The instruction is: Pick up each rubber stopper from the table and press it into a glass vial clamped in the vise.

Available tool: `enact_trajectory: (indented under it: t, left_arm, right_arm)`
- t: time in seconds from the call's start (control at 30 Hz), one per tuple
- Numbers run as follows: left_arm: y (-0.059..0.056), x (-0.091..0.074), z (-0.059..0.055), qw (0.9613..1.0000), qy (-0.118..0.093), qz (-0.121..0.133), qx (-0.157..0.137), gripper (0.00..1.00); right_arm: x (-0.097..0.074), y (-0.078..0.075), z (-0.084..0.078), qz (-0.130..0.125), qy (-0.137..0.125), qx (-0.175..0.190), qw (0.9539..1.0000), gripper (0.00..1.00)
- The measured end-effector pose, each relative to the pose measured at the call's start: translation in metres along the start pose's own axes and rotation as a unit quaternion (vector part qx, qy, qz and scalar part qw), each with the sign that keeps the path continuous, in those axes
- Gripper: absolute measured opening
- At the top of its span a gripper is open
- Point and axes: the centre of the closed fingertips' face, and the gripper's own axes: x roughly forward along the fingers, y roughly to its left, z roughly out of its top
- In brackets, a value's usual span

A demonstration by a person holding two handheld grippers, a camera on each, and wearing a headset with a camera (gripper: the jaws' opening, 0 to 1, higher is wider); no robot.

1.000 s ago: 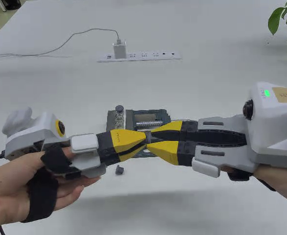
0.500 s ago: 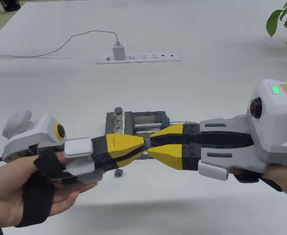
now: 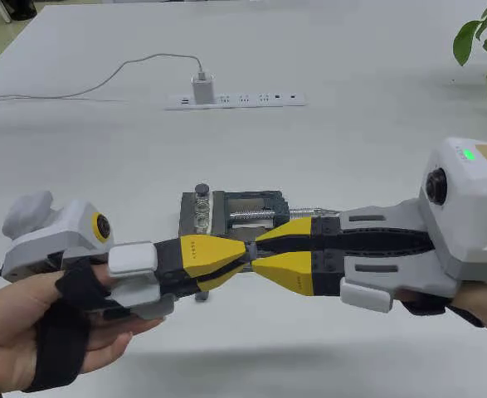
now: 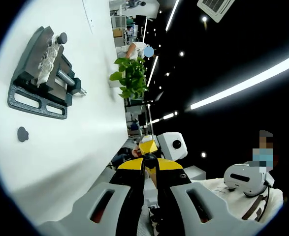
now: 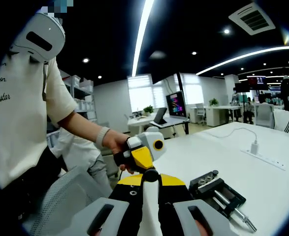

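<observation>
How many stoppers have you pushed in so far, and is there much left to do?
Done: one seated stopper tops a vial in the vise. In hand: nothing; the left gripper and right gripper are shut, tip to tip. Left: a loose stopper lies on the table near the vise, waiting to be picked up and pressed in.

Left tongs (image 3: 241, 252) and right tongs (image 3: 256, 254), tips meeting, bar the vise (image 3: 247, 201).

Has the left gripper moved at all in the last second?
Yes, slightly: the left gripper has dropped in the head view, away from the vise, toward the loose stopper.
</observation>
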Motion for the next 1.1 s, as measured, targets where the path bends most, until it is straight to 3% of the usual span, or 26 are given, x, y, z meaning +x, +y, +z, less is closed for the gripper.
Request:
enact_trajectory:
  t: [0.13, 0.4, 0.53, 0.67, 0.7, 0.77, 0.87, 0.9, 1.0, 1.07, 1.1]
  left_arm:
    - [0.003, -0.001, -0.001, 0.9999, 0.003, 0.006, 0.011, 0.05]
    - [0.008, -0.003, -0.004, 0.9973, 0.012, 0.024, 0.069, 0.06]
    - [0.014, -0.004, -0.008, 0.9939, 0.025, 0.042, 0.099, 0.2]
    - [0.022, -0.005, -0.013, 0.9841, 0.044, 0.066, 0.159, 0.31]
    - [0.022, -0.005, -0.013, 0.9836, 0.044, 0.07, 0.16, 0.34]
    - [0.027, -0.006, -0.01, 0.9765, 0.044, 0.086, 0.193, 0.43]
    - [0.035, -0.009, -0.005, 0.9621, 0.046, 0.117, 0.242, 0.55]
    - [0.038, -0.011, -0.004, 0.9542, 0.053, 0.129, 0.265, 0.58]
    - [0.044, -0.015, -0.002, 0.9398, 0.064, 0.153, 0.299, 0.67]
    - [0.045, -0.017, 0.0, 0.9334, 0.064, 0.161, 0.314, 0.72]
    - [0.046, -0.018, 0.0, 0.9327, 0.063, 0.165, 0.314, 0.76]
  right_arm:
    - [0.001, 0.0, -0.004, 0.001, 0.008, 0.0, 1.0, 0.05]
    - [0.001, -0.001, -0.01, 0.001, 0.017, 0.006, 0.9998, 0.05]
    - [0.001, -0.002, -0.014, -0.002, 0.024, 0.007, 0.9997, 0.05]
    - [0.001, -0.002, -0.019, -0.003, 0.034, 0.016, 0.9993, 0.05]
    - [0.001, -0.003, -0.02, -0.004, 0.036, 0.017, 0.9992, 0.05]
    - [0.001, -0.003, -0.023, -0.004, 0.042, 0.02, 0.9989, 0.05]
    - [0.001, -0.003, -0.027, -0.005, 0.049, 0.022, 0.9986, 0.05]
    - [0.0, -0.002, -0.029, -0.004, 0.051, 0.023, 0.9984, 0.05]
    - [0.0, -0.003, -0.031, -0.005, 0.056, 0.025, 0.9981, 0.05]
    - [0.0, -0.003, -0.032, -0.008, 0.059, 0.024, 0.998, 0.05]
    - [0.0, -0.003, -0.033, -0.009, 0.06, 0.025, 0.9978, 0.05]
